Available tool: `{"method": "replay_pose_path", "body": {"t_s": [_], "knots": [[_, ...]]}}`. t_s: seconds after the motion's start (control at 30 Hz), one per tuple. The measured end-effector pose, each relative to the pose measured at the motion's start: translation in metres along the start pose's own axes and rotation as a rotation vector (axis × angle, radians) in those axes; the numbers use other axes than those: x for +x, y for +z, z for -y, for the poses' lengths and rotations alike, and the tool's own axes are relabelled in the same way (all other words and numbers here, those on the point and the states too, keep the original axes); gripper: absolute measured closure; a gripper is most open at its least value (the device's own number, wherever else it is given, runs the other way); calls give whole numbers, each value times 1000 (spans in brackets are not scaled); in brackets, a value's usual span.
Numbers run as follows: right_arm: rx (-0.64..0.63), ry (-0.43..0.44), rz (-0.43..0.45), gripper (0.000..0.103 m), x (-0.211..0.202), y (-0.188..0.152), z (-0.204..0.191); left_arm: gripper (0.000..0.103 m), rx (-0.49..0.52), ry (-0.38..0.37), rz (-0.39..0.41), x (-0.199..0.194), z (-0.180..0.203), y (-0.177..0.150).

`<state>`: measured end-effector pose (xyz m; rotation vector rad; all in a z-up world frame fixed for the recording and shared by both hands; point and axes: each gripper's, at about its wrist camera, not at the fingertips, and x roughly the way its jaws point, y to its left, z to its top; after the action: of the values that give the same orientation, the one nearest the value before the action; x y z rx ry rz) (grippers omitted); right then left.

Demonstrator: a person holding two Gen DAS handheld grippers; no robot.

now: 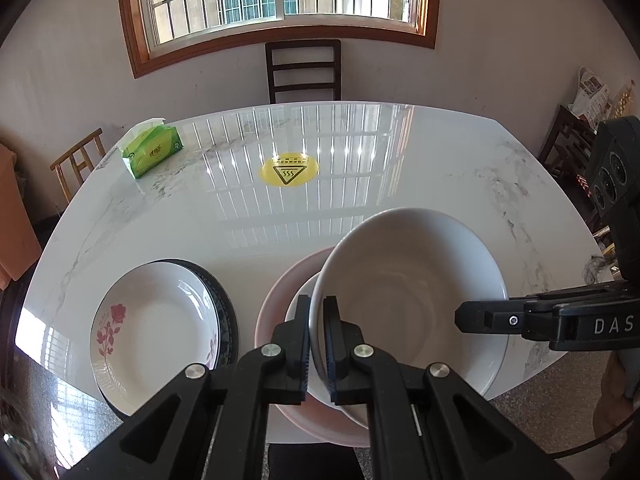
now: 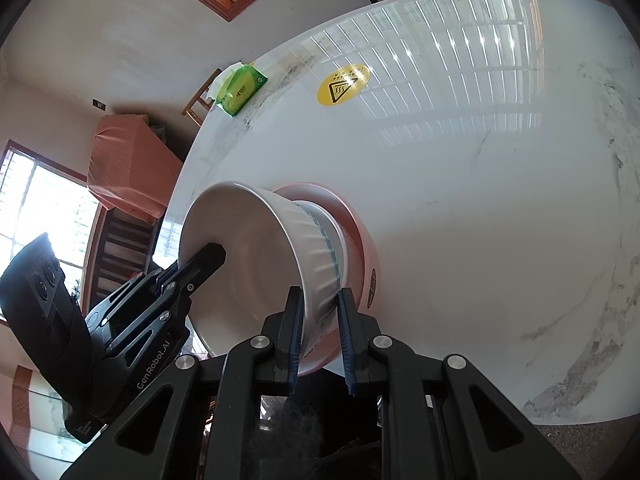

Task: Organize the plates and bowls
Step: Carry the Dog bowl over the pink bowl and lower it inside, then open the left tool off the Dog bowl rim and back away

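A large white ribbed bowl sits tilted on a smaller white bowl, which rests in a pink bowl near the table's front edge. My left gripper is shut on the large bowl's left rim. My right gripper straddles the same bowl's rim on the opposite side, pads close on it; it also shows in the left wrist view. A rose-patterned plate lies on a dark-rimmed plate to the left.
The white marble table carries a yellow heat-warning sticker in the middle and a green tissue pack at the far left. A dark chair stands behind the table under the window.
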<state>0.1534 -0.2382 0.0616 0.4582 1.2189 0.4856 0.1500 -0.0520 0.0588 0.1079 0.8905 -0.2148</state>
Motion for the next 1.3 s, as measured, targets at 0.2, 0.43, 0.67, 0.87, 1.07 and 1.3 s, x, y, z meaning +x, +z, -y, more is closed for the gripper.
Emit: {"method": "replay_pose_path", "body": {"t_s": [0.2, 0.43, 0.67, 0.87, 1.07, 1.3], "knots": [[-10, -25, -24, 86, 8, 6, -6, 96, -14, 6, -32, 8, -7, -1], [-14, -44, -34, 86, 14, 8, -8, 94, -21, 17, -71, 18, -10, -6], [-57, -64, 19, 87, 5, 7, -13, 93, -24, 5, -47, 16, -13, -6], [-109, -33, 165, 84, -16, -6, -16, 75, -67, 0, -19, 12, -24, -10], [-236, -172, 363, 84, -37, -36, -25, 63, -128, -12, 17, -3, -43, -19], [-188, -103, 429, 78, -37, -72, -11, 60, -222, -13, 77, -26, -67, -30]]}}
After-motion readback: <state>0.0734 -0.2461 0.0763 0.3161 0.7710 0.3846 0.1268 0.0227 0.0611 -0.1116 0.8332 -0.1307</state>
